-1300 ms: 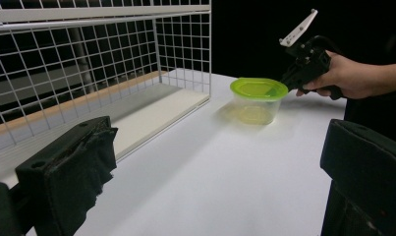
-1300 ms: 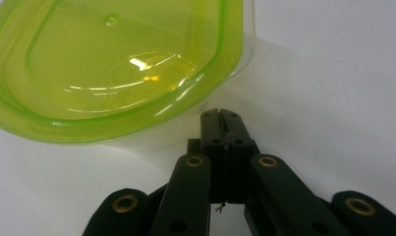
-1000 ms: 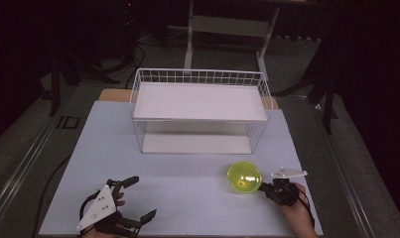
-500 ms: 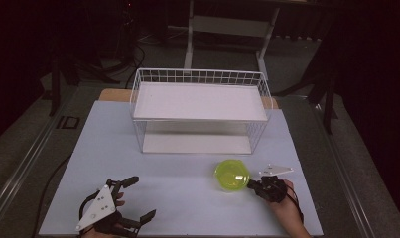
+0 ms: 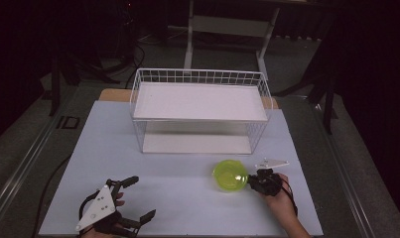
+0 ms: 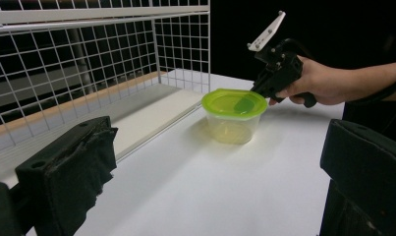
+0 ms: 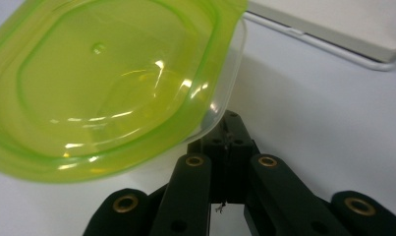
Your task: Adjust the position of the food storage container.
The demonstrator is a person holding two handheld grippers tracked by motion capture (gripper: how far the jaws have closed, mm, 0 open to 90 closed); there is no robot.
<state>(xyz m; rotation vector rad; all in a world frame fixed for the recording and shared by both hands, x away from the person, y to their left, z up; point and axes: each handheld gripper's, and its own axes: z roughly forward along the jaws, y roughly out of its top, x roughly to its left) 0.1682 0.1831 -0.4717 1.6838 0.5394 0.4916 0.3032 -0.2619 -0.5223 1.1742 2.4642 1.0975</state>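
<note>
- The container [image 5: 230,175] was a small clear plastic tub with a translucent lime-green lid [image 7: 107,78]; the lid had rounded corners, a raised rim and a sunken centre panel that caught the light.
- It sat on the white table [image 5: 177,198], directly ahead of the right gripper's jaws and in front of the white wire rack [image 5: 200,109], well off to the side of the left gripper.
- In the left gripper view the tub [image 6: 234,115] stood upright, lid level, beyond that gripper's two black jaws and about midway between them.
- The right gripper [image 5: 254,181] was held low over the table in the person's right hand [image 5: 279,198], forearm coming in from the near edge, jaws pointing toward the tub's side at rim height.
- The grey three-cornered plate [image 5: 272,162] on the right gripper lay tilted away toward the rack.
- The left gripper [image 5: 133,198] rested near the table's front edge with its own plate [image 5: 96,213] uppermost, held in the left hand [image 5: 119,201].
- The right gripper's jaws were pressed together, and their joined tips reached in just under the overhanging edge of the lid, against the tub's clear wall; in the right gripper view the tips [image 7: 228,129] met there, though whether they pinched the rim itself I cannot tell.
- The left gripper's jaws stood spread wide, with nothing between them and touching nothing.
</note>
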